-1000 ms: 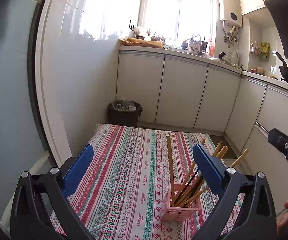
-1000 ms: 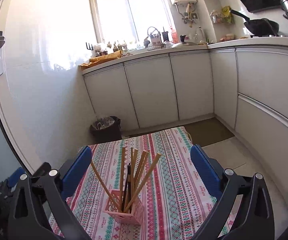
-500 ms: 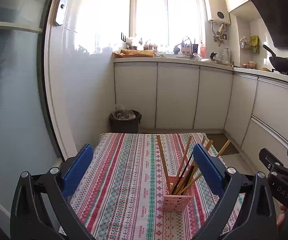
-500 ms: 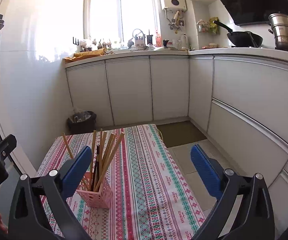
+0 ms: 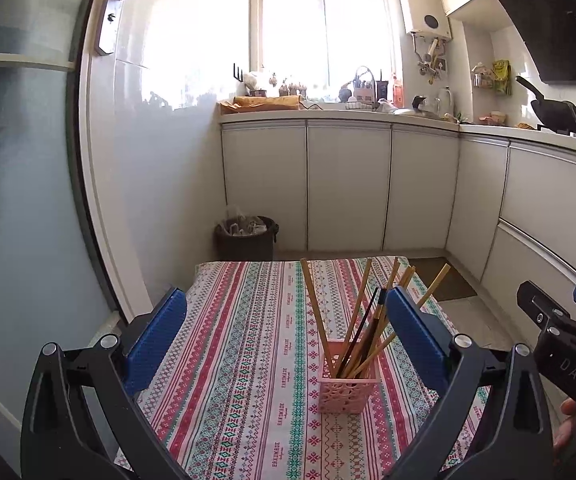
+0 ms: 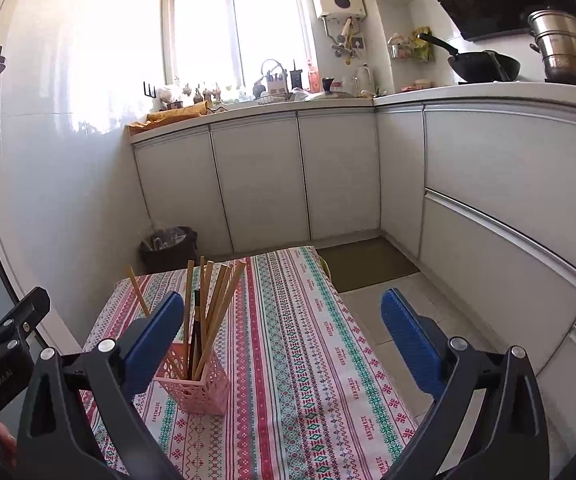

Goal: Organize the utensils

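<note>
**Both grippers standing wide and empty above the chopstick holder**

The left gripper point(image 5: 284, 328) is hovering over the near part of the table point(image 5: 248, 320), its blue fingers point(image 5: 156, 336) spread wide and gripping nothing. The right gripper point(image 6: 280, 336) is likewise hanging above the table point(image 6: 311, 320) with its blue fingers point(image 6: 407, 340) set wide apart and nothing between them.

The pink holder point(image 5: 347, 376) is standing upright on the striped tablecloth point(image 5: 256, 360), toward the near right of the table in the left wrist view and at the near left in the right wrist view point(image 6: 196, 378). The chopsticks point(image 5: 351, 312) are sitting inside it, fanning outward at varied tilts; most are wooden and at least one is dark. In the right wrist view the chopsticks point(image 6: 208, 304) are rising just behind the left finger of that gripper, apart from it as far as can be judged.

Beyond the far left corner of the table a dark bin point(image 5: 246, 238) is standing on the floor against the white cabinets point(image 5: 347, 188). A wok point(image 6: 483, 65) and a steel pot point(image 6: 567, 54) are sitting on the counter point(image 6: 487, 92) at far right.
</note>
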A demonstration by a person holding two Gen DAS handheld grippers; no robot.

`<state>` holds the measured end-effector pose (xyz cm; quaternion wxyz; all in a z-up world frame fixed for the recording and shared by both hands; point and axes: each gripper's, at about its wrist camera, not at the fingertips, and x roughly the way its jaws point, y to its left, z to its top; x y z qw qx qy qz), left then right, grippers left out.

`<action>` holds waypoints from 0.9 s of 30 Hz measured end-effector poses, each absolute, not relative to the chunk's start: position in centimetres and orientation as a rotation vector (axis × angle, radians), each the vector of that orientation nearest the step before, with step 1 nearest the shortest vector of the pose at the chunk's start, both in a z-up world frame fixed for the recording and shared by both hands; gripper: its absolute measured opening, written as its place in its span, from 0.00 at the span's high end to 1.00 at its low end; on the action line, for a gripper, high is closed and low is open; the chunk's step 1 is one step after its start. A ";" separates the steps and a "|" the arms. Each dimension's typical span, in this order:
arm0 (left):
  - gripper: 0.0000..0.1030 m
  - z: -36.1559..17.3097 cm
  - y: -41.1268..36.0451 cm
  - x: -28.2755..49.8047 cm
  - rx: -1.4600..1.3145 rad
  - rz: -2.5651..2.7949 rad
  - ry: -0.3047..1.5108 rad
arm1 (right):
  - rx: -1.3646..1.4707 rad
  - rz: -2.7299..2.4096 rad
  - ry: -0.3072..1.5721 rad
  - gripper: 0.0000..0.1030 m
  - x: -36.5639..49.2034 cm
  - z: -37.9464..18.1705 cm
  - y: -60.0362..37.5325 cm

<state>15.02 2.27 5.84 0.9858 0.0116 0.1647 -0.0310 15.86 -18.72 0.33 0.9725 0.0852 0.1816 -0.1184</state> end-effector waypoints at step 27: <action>0.07 7.2 1.2 12.2 0.034 -0.042 0.263 | 0.190 -0.248 0.348 0.07 13.5 1.8 -19.3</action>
